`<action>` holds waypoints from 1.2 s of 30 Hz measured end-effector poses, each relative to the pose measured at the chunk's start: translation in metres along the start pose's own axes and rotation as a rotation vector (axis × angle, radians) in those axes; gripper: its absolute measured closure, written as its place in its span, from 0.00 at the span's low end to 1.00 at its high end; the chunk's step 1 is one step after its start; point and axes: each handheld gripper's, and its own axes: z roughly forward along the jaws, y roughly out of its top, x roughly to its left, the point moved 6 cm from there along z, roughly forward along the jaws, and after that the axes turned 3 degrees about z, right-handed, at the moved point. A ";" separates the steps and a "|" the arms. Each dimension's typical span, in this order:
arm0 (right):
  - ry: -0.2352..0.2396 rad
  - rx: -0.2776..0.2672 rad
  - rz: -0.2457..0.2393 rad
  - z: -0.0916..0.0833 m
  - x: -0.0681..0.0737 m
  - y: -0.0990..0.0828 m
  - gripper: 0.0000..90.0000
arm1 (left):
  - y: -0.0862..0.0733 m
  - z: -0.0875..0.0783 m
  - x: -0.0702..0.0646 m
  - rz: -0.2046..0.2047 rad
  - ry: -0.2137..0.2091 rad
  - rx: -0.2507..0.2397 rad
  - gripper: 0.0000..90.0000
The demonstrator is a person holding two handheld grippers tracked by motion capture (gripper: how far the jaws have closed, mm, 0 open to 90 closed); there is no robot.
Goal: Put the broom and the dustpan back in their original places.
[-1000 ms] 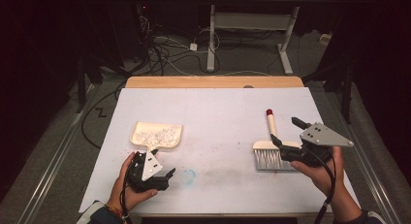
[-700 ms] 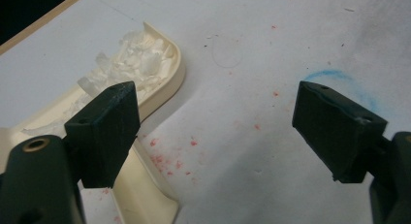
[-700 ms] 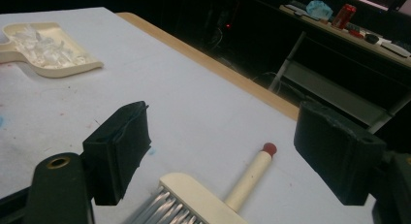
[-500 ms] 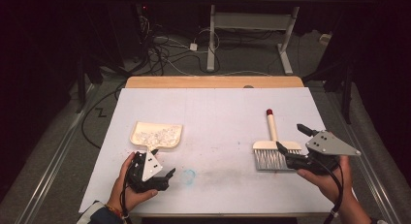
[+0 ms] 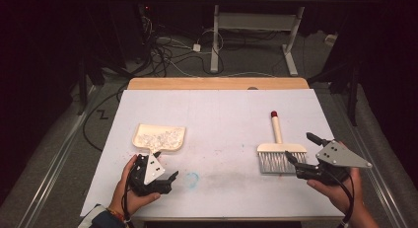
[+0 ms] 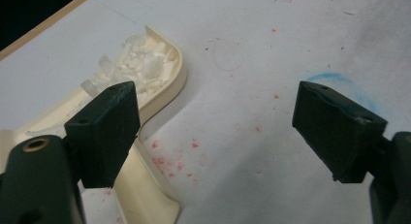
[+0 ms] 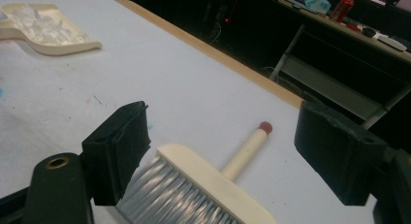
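Note:
A cream dustpan (image 5: 158, 137) full of white scraps lies on the left of the white table, also in the left gripper view (image 6: 145, 83) and far off in the right gripper view (image 7: 46, 27). A cream hand brush (image 5: 279, 151) with grey bristles and a red-tipped handle lies on the right (image 7: 213, 178). My left gripper (image 5: 165, 176) rests open at the front left, just below the dustpan handle, with nothing between its jaws (image 6: 218, 127). My right gripper (image 5: 304, 149) is open just right of the brush head, holding nothing (image 7: 218, 151).
The white table cover (image 5: 222, 114) carries a faint blue ring mark (image 5: 191, 178) and red specks near the front. A wooden table edge (image 5: 217, 83) runs along the back. Beyond it stand a desk frame (image 5: 256, 25) and floor cables (image 5: 172, 50).
My right gripper has drifted right and toward the front edge, away from the brush head. The left gripper, dustpan and brush have stayed where they were.

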 end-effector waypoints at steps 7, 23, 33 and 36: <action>0.016 0.021 -0.015 0.003 0.004 -0.017 0.22 | 0.000 0.001 -0.001 0.003 -0.007 0.003 0.18; 0.045 0.021 0.031 0.008 0.007 -0.062 0.22 | -0.001 0.001 -0.007 0.019 -0.011 0.007 0.18; 0.049 0.041 0.035 0.006 0.015 -0.072 0.22 | -0.001 0.001 -0.010 0.025 -0.016 0.009 0.18; 0.048 0.046 0.025 0.006 0.015 -0.073 0.22 | -0.001 0.002 -0.010 0.032 -0.018 0.010 0.18</action>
